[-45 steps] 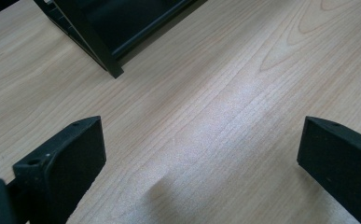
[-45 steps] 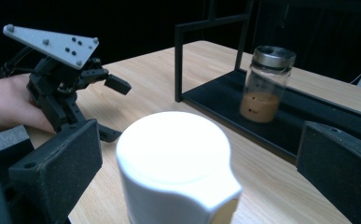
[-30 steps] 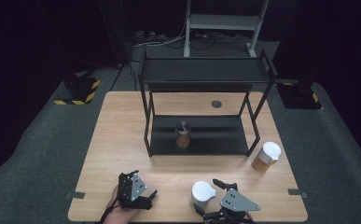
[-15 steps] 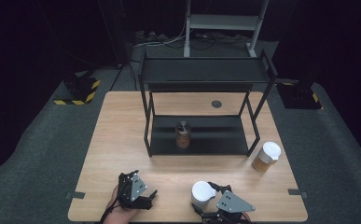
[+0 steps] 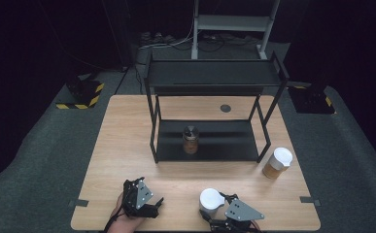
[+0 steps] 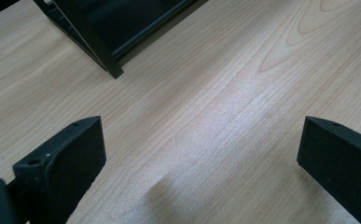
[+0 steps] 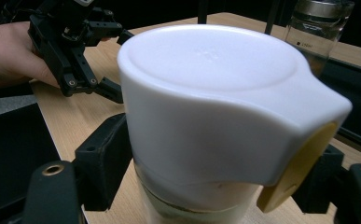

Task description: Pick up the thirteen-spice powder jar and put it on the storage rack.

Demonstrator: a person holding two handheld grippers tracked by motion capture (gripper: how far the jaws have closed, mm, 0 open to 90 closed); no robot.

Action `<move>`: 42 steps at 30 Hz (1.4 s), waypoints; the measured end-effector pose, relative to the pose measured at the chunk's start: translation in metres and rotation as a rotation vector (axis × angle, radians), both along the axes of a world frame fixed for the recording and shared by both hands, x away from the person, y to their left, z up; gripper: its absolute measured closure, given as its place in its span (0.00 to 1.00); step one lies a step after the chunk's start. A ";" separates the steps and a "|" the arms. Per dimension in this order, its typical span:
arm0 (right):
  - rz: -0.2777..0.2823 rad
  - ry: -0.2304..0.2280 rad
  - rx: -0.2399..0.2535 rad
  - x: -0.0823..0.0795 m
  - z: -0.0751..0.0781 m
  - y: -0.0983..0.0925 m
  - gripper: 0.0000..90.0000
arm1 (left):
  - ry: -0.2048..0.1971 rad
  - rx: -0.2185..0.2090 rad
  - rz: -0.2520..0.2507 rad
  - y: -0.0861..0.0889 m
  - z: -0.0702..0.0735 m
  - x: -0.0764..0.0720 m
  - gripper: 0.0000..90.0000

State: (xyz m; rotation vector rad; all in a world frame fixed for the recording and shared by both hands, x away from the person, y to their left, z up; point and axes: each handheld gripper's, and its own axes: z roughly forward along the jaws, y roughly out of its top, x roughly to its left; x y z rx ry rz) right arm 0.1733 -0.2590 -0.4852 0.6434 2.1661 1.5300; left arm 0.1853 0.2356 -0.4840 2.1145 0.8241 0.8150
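White-lidded jar: stands upright near the front edge of the bench, between the jaws of the right tongs; its broad white cap tops a clear body with pale contents
Right tongs: jaws have just been closing, and in the right gripper view they now sit against the jar's body below the cap on both sides, so grasping the jar; the low hold under the cap's overhang looks chosen so that the jar cannot slip down in a lift
Left tongs: released, jaws wide apart over bare wood with nothing between them; they rest by the front edge, well apart from the jar, seemingly parked to leave the right hand room
Second white-lidded jar: on the bench just outside the right front leg of the rack, untouched
Small brown jar: already on the rack's lower shelf, upright
Step in hand, as I judge: grip just taken, lift not yet begun; the rack's open front faces the person, which suits carrying this jar to a shelf
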 end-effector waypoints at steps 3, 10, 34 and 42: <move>0.005 0.007 0.002 0.002 -0.002 -0.001 0.32 | 0.001 -0.001 0.000 0.000 0.000 0.000 0.02; 0.007 0.005 0.002 0.002 -0.003 -0.001 0.33 | 0.003 -0.001 -0.002 0.000 0.000 0.000 0.02; -0.058 -0.024 0.021 -0.005 0.000 -0.004 0.34 | 0.001 -0.002 -0.003 0.001 0.000 0.000 0.02; -0.112 -0.038 0.028 -0.006 0.000 -0.012 0.34 | 0.002 -0.004 -0.003 0.001 0.000 0.000 0.02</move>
